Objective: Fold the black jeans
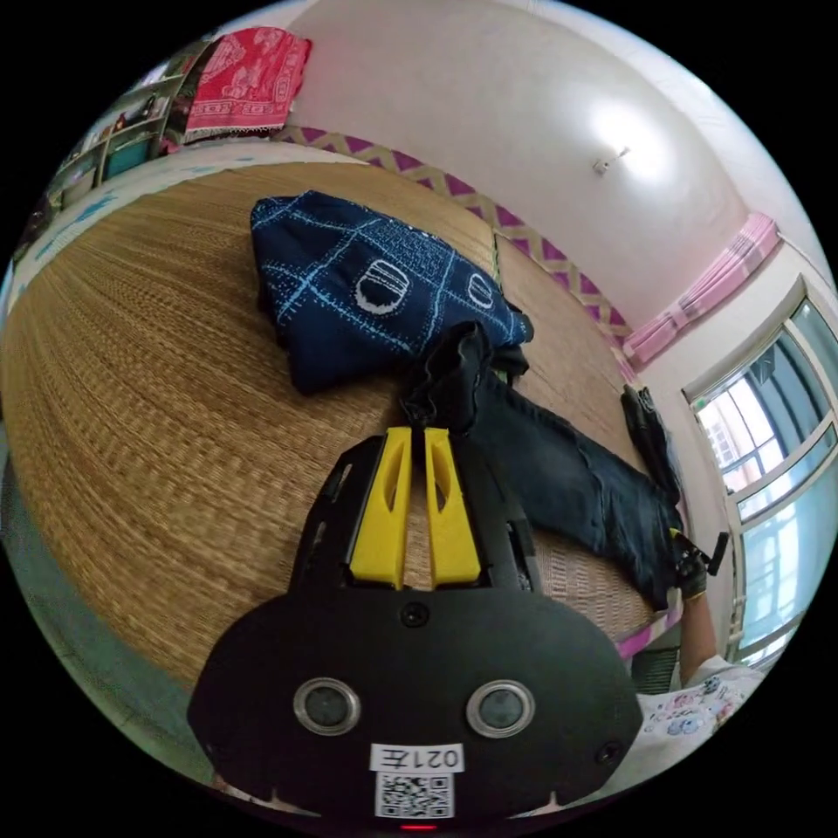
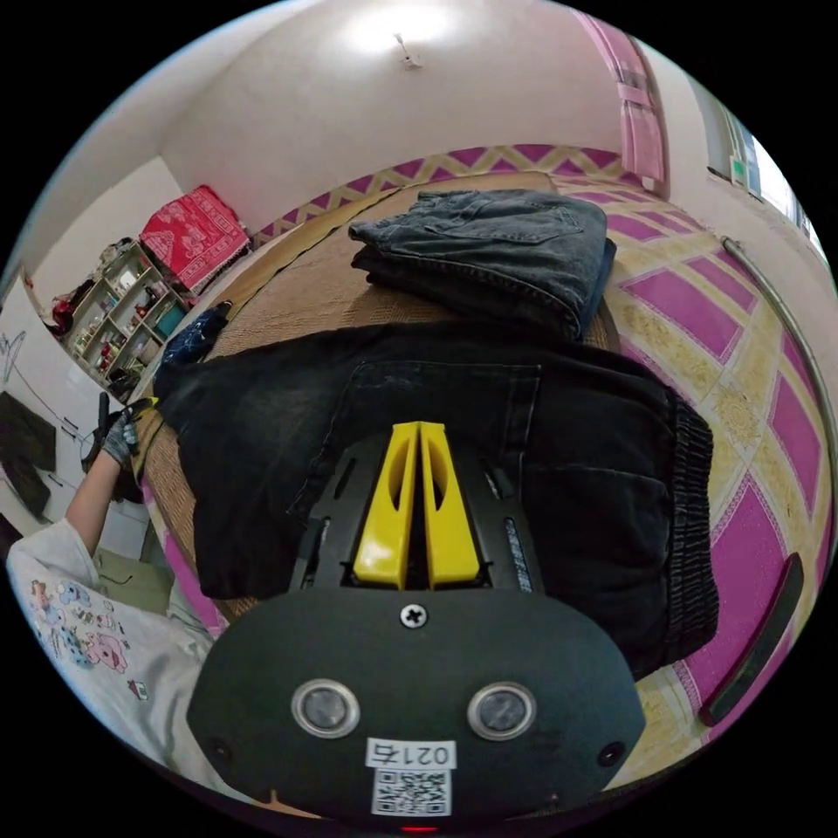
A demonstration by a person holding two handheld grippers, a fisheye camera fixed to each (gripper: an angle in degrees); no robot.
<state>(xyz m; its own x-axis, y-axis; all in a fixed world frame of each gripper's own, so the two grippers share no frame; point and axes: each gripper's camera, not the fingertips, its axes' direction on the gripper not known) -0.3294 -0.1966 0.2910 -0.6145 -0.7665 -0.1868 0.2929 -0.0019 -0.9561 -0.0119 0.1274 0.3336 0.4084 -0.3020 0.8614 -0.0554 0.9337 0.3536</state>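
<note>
The black jeans lie stretched along the woven mat. Their leg end is bunched and lifted just past the tips of my left gripper. Its yellow jaws are closed to a narrow gap and pinch that hem. In the right gripper view the seat and pocket of the black jeans spread flat, with the waistband hanging off the mat's edge. My right gripper rests over the pocket with its jaws together, and I see no cloth between them. A gloved hand holds each gripper: the right gripper and the left gripper.
A folded navy patterned garment lies just beyond the leg end. Folded grey jeans sit on the mat past the waist. Pink tiled floor borders the mat. Shelves, a red cloth and a window line the walls.
</note>
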